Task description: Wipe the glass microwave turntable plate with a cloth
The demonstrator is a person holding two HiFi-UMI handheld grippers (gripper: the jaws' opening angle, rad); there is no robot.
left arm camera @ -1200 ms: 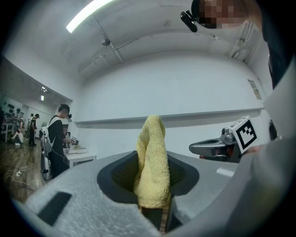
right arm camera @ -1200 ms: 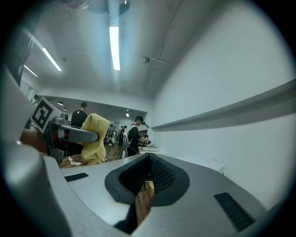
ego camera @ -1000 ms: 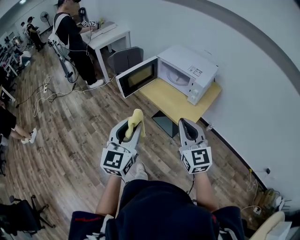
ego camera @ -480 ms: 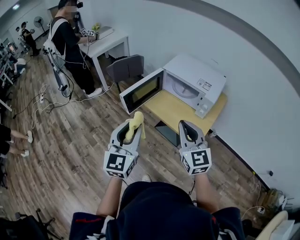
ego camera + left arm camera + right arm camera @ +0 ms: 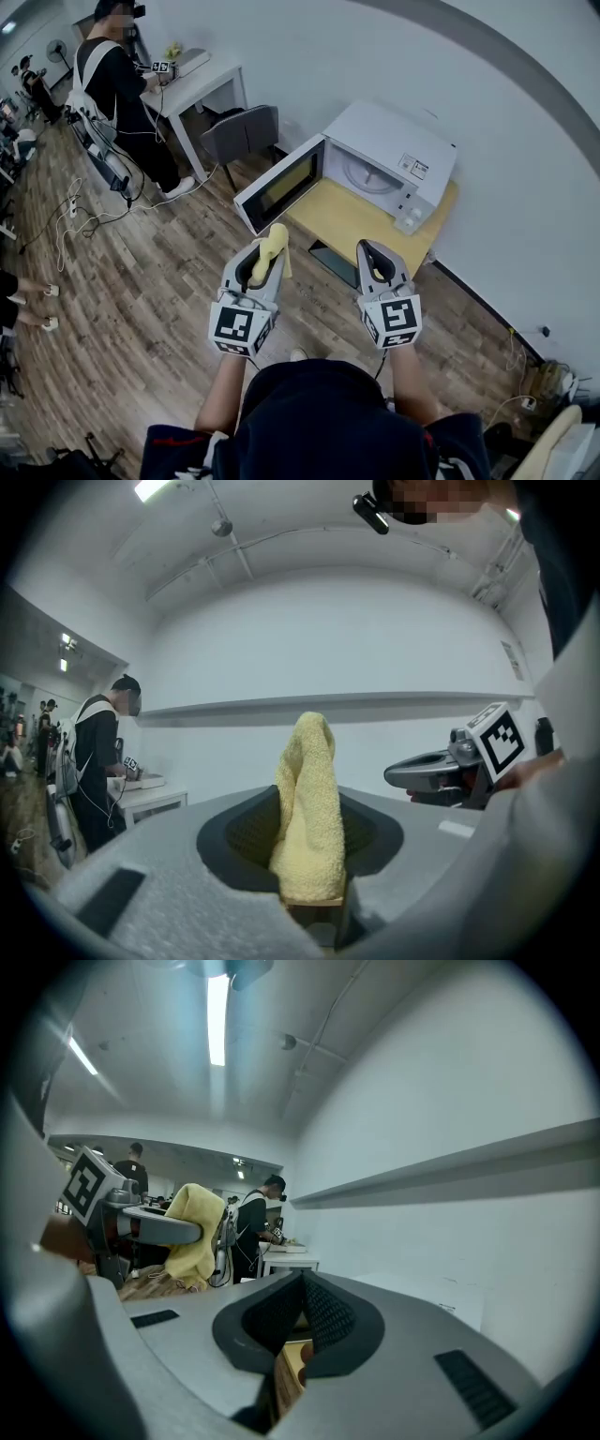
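Two risks: cloth [image 5: 307, 817] pinched low in left gripper [image 5: 264, 255] may slip out against plate [image 5: 372, 176] inside microwave [image 5: 398, 136]; right gripper [image 5: 372, 255], pressed together empty, cannot yet steady plate.

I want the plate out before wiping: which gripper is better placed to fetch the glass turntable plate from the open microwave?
Right, probably. The right gripper is shut on nothing and sits nearer the microwave, where the glass turntable plate lies. The left gripper is clamped on the yellow cloth.
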